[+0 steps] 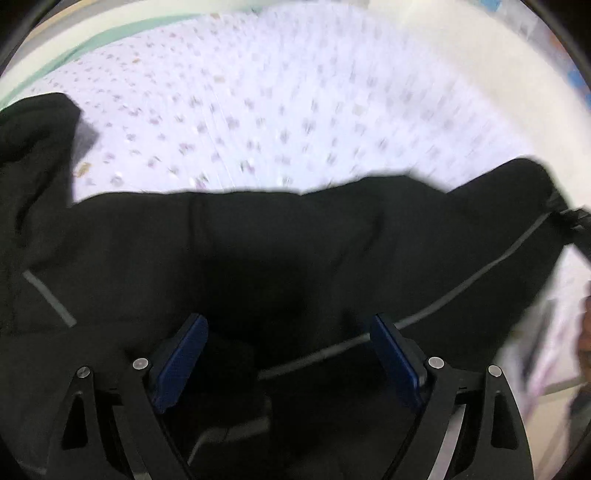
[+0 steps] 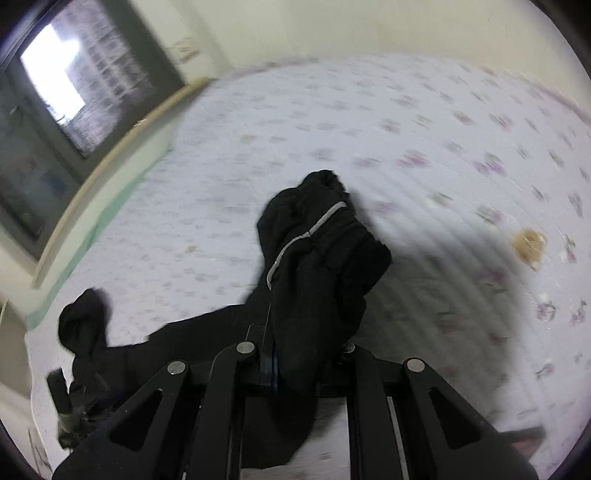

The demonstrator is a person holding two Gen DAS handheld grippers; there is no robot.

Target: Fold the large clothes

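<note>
**Black jacket half-lifted off the floral bed**

Closest to the left wrist camera, the left gripper [image 1: 288,354] has its blue-padded fingers [image 1: 181,362] spread wide apart, nothing pinched between them. They hover right over the black garment [image 1: 277,251], looks like a jacket or track top with thin grey piping [image 1: 461,284] running across it. I can't tell if the pads actually touch the fabric.

Over on the right wrist view, the right gripper [image 2: 291,373] is clamped tight on a bunched wad of that same black garment [image 2: 317,258], and the cloth pokes up past the jaws in a crumpled lump with the grey piping [image 2: 295,240] curving over it. More of it trails off to the lower left, ending in a dark balled-up bit [image 2: 85,317], maybe a cuff.

Further out it's all bed: a white sheet with small purple flowers [image 2: 424,140], pretty motion-blurred. A tan smudge or scrap [image 2: 528,243] sits on the sheet to the right. Beyond the bed there's a pale green edge [image 2: 110,218], a cream wall [image 2: 369,26] and a dark-framed window [image 2: 74,88].
</note>
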